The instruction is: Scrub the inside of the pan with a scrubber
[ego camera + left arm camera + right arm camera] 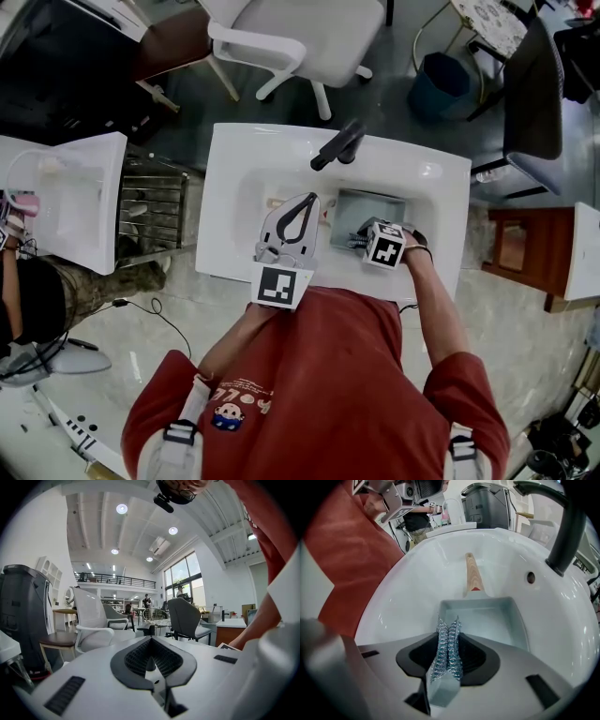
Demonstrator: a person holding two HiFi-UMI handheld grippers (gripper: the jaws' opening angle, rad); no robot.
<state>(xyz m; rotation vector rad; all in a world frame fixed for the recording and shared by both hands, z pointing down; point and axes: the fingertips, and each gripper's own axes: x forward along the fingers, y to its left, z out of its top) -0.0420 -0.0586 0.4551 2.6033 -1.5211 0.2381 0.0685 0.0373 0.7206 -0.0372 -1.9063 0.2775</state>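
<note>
A grey rectangular pan (375,208) lies in the white sink (234,169), its wooden handle (472,573) pointing away from my right gripper. My right gripper (447,634) is shut on a silvery steel-wool scrubber (448,651) and hovers just over the pan's (487,618) near rim; in the head view this gripper (358,236) sits at the pan's front edge. My left gripper (307,200) is shut on nothing, raised above the sink left of the pan and covering most of the handle. The left gripper (150,641) looks out across the room.
A black faucet (339,143) rises at the back of the sink and arches over the basin (562,531). A white office chair (300,37) and a blue bin (441,84) stand beyond the sink. A metal rack (150,202) and another white unit (66,187) are at the left.
</note>
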